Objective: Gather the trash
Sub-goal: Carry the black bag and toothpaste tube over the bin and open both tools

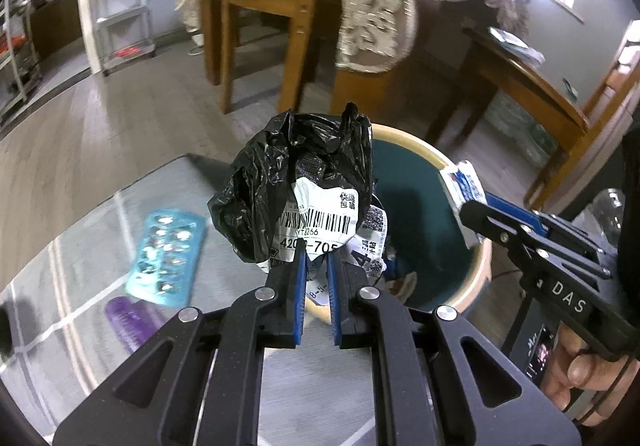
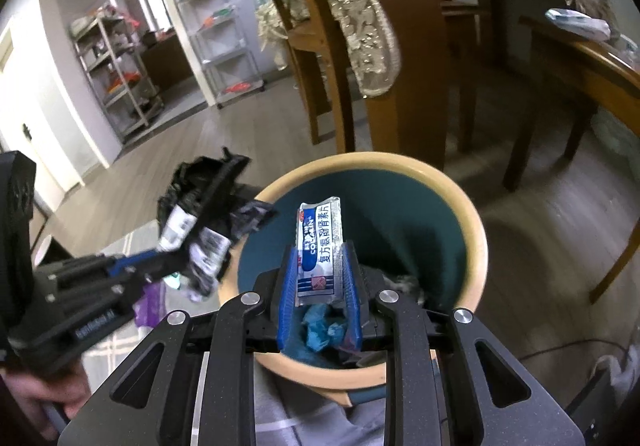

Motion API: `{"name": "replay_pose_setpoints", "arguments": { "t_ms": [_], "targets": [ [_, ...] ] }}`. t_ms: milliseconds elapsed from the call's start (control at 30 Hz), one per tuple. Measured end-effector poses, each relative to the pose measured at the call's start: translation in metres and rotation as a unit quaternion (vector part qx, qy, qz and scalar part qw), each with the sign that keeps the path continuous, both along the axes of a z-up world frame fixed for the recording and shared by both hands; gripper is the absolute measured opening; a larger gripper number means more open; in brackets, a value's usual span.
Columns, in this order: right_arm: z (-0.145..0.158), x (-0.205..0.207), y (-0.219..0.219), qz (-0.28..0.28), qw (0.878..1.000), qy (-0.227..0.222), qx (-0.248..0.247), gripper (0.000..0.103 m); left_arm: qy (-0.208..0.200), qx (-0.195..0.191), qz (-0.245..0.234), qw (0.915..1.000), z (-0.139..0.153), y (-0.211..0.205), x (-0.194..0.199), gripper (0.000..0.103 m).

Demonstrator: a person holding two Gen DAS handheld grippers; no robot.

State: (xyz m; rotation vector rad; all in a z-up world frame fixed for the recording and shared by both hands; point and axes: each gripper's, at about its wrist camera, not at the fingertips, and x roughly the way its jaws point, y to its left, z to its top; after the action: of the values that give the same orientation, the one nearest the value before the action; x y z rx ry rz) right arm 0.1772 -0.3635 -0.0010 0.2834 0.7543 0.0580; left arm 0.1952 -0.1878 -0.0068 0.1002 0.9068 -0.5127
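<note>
Left tongs (image 1: 317, 266) pinching black bag (image 1: 280, 174), right tongs (image 2: 320, 278) gripping packet (image 2: 318, 246) over bin (image 2: 472, 230)

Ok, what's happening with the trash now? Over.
Left gripper shut on black bag. Right gripper shut on medicine packet, over trash bin. Nothing blocking.

Bin (image 2: 460, 206) near rim hidden behind gripper body; bin contents partly hidden; shelf items (image 2: 120, 78) blurred.

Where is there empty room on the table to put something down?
Bare table lies left of the teal blister pack and purple comb, toward the far corner. It is crowded by the trash bin, where both grippers hold trash.
</note>
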Motion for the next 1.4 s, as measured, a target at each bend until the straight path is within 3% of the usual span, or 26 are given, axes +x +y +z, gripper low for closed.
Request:
{"name": "replay_pose_setpoints", "arguments": {
  "t_ms": [500, 600, 667, 867, 1067, 1400],
  "targets": [
    [0.003, -0.011, -0.018, -0.023, 1.0, 0.001, 0.008, 0.024, 0.025, 0.01, -0.048, 0.9985, -0.022, -0.043, -0.001, 0.01],
    [0.002, -0.01, -0.018, -0.023, 1.0, 0.003, 0.01, 0.024, 0.027, 0.007, -0.047, 0.9985, -0.022, -0.04, -0.001, 0.015],
    [0.001, -0.009, -0.018, -0.023, 1.0, 0.005, 0.012, 0.024, 0.024, 0.005, -0.044, 0.9987, -0.021, -0.036, -0.002, 0.033],
    [-0.003, -0.005, -0.016, -0.018, 1.0, 0.011, 0.011, 0.024, 0.012, -0.004, -0.025, 0.9996, -0.014, -0.019, -0.002, 0.054],
    [-0.009, -0.003, -0.009, -0.008, 1.0, 0.019, 0.009, 0.024, 0.005, -0.007, 0.006, 0.9999, -0.009, 0.008, 0.0, 0.063],
    [-0.026, 0.011, 0.006, 0.011, 0.999, 0.042, 0.015, 0.024, 0.004, 0.0, 0.057, 0.9983, -0.006, 0.051, 0.003, 0.067]
  ]
}}
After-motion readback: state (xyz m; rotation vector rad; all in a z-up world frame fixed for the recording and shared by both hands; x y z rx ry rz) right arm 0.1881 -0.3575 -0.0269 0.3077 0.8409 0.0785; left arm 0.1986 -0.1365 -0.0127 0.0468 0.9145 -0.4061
